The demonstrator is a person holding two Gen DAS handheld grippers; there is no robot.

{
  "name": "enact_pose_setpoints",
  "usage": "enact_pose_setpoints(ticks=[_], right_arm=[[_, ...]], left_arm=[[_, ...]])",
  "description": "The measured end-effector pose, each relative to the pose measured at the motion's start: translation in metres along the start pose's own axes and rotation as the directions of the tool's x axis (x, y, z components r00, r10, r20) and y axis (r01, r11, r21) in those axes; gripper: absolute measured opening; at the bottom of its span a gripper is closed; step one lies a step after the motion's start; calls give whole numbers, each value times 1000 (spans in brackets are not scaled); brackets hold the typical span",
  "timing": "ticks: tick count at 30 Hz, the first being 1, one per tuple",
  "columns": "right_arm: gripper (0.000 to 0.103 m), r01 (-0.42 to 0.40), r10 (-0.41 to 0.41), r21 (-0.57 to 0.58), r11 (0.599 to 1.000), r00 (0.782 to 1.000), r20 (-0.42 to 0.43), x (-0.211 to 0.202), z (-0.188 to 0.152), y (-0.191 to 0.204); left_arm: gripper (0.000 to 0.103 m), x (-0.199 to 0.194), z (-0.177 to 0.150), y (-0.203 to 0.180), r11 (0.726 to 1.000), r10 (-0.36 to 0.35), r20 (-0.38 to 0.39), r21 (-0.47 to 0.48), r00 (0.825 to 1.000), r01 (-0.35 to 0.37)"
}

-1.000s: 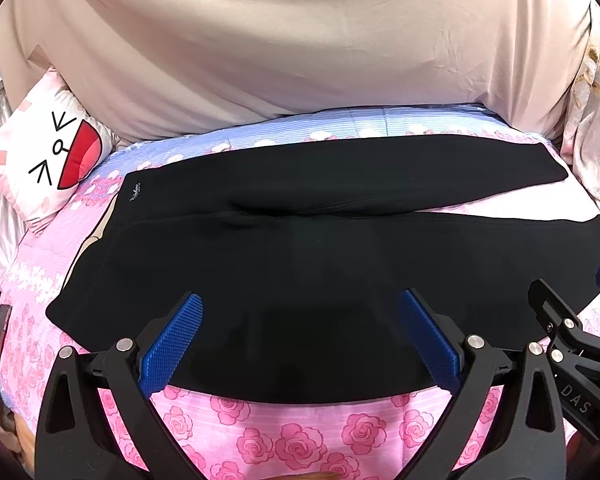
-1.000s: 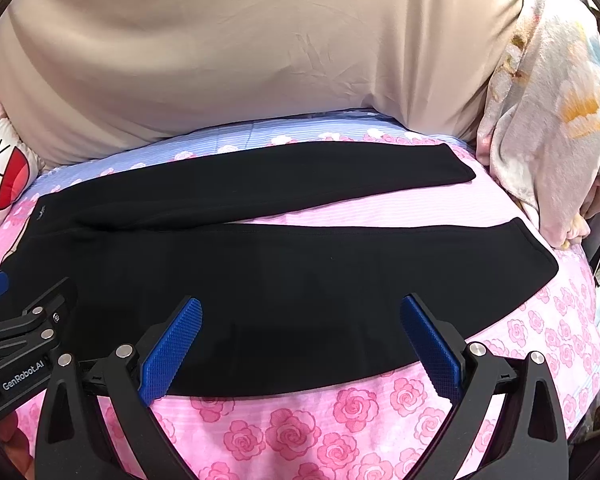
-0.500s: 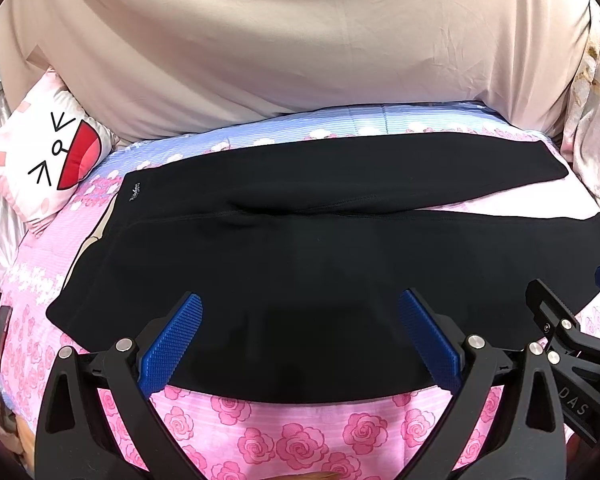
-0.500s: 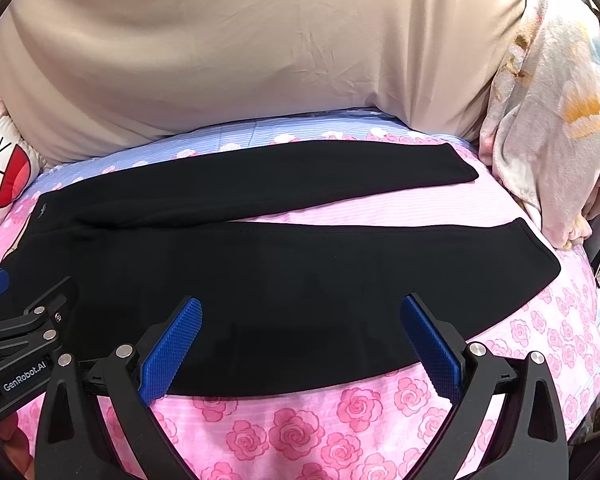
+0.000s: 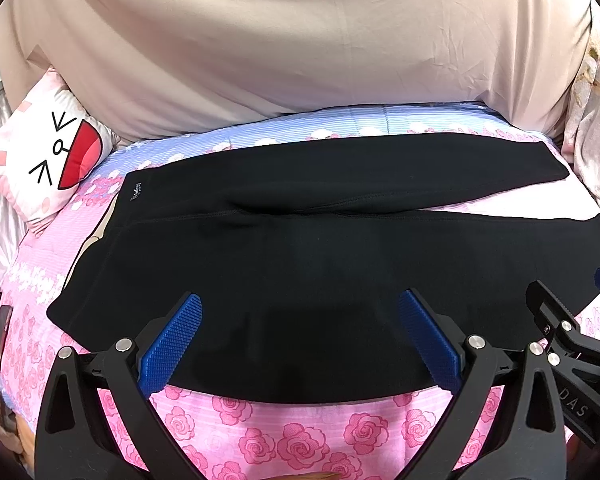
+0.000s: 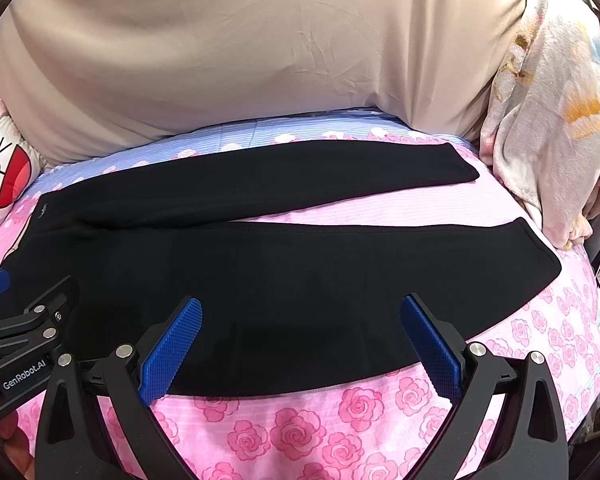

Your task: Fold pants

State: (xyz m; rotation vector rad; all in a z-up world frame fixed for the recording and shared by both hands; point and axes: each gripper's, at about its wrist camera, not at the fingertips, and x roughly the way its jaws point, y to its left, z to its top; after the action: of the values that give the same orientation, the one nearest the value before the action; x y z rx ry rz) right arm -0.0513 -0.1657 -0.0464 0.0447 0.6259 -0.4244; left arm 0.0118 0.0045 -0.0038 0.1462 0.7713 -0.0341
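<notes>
Black pants (image 5: 300, 256) lie flat on the pink rose bedsheet (image 5: 292, 436), waistband at the left, both legs stretching right with a gap between them. They also show in the right wrist view (image 6: 300, 272). My left gripper (image 5: 300, 312) is open, above the near edge of the pants around the hip and thigh. My right gripper (image 6: 300, 316) is open, above the near edge of the near leg. Each gripper shows at the edge of the other's view: the right gripper (image 5: 580, 304) and the left gripper (image 6: 16, 296).
A cartoon-face pillow (image 5: 48, 156) lies at the left. A beige sheet (image 5: 300, 40) hangs along the far side of the bed. A floral blanket (image 6: 548, 120) is piled at the right. A dark phone-like object (image 5: 0, 336) lies at the bed's left edge.
Both grippers have drifted very slightly; the pants have not moved and both grippers stay open.
</notes>
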Motion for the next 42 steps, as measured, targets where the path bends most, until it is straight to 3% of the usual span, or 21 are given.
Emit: enact_pose_setpoints(ticks=[42], right_arm=[[98, 0, 1, 6, 1000, 1000, -17, 8, 0, 3]], left_arm=[[98, 7, 3, -6, 1000, -3, -16, 18, 1000, 3]])
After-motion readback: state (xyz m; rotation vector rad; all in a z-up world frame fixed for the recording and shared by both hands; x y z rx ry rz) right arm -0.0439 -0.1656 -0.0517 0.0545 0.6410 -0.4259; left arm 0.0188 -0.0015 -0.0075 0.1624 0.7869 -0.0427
